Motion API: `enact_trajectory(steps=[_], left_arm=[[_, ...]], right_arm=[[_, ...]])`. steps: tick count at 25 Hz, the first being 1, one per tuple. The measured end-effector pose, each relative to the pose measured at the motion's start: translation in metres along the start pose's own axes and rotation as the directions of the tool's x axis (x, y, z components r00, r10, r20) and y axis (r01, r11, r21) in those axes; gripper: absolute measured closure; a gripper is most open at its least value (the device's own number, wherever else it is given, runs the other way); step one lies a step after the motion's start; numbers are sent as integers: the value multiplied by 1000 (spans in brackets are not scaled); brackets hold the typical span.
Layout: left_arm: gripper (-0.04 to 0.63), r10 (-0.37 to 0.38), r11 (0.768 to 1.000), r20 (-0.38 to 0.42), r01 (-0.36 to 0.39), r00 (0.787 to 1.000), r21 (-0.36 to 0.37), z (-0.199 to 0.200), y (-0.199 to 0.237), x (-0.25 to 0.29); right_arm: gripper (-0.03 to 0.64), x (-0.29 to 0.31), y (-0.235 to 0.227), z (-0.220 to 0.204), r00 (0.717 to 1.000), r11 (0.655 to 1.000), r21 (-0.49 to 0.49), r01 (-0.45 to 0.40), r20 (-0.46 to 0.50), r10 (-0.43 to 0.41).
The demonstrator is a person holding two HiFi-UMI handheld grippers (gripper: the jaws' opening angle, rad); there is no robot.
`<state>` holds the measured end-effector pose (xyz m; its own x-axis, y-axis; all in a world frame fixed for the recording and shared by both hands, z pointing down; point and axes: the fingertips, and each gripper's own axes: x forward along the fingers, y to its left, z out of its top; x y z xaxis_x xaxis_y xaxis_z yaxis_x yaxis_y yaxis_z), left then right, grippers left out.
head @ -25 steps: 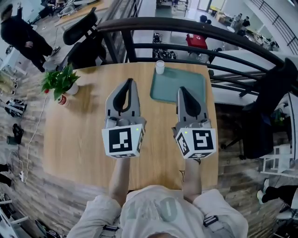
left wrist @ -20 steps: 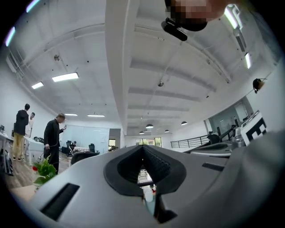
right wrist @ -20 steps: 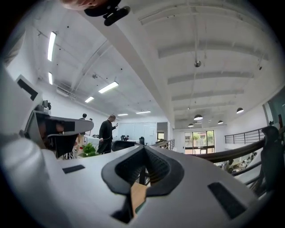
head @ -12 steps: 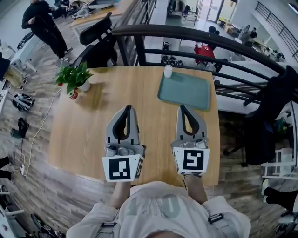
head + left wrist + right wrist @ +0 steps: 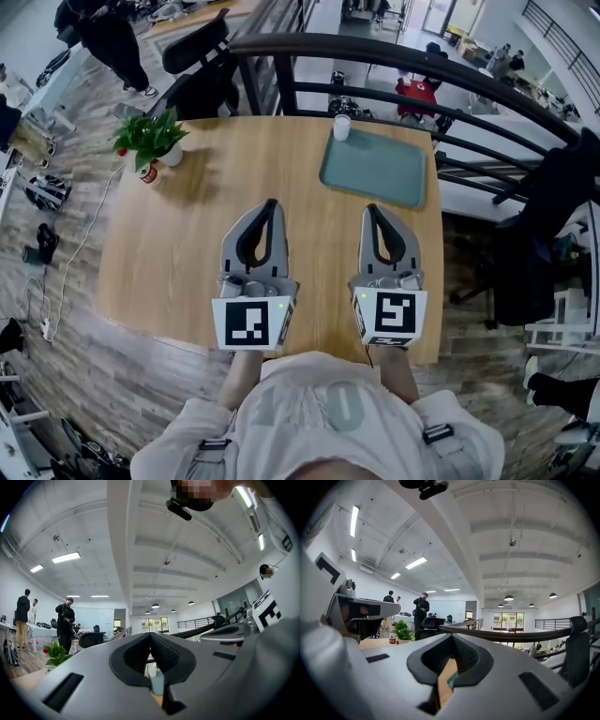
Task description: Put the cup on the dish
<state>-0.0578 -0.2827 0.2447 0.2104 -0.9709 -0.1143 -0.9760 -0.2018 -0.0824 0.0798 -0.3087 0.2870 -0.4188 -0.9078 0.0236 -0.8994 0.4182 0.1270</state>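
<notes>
A small white cup (image 5: 342, 127) stands upright on the wooden table (image 5: 187, 234), just off the far left corner of the flat green dish (image 5: 373, 167), a tray. Both grippers hover side by side over the near half of the table and point toward the far side. My left gripper (image 5: 270, 204) is shut with nothing in it, well short of the cup. My right gripper (image 5: 372, 210) is also shut and empty, its tip just short of the dish's near edge. In the left gripper view the cup (image 5: 151, 670) shows small below the closed left gripper (image 5: 151, 635).
A potted plant (image 5: 150, 141) with a small red can beside it stands at the table's far left corner. A dark curved railing (image 5: 375, 56) runs behind the table's far and right edges. An office chair (image 5: 202, 42) and a standing person (image 5: 112, 37) are beyond it.
Both grippers have drawn back toward the near table edge, away from the dish; the right tip no longer overlaps it. The cup and dish have not moved.
</notes>
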Motion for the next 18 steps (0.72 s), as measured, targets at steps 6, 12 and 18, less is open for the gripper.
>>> enact_trajectory(steps=[6,12,18], left_arm=[[588,6,1000,-28,-6,1000,-11,-7,3,-2],[588,13,1000,-45,-13,999,-13,-12,7,-3],[588,17,1000,-48,-18,999,-15,-11,10,-7]], right_arm=[[600,-1,2,-1,1000,1000,14,-6,0,6],[600,2,6,-2,1000,1000,16,-18,1,18],[600,1,11,-1,1000,999,18,-29,0,29]])
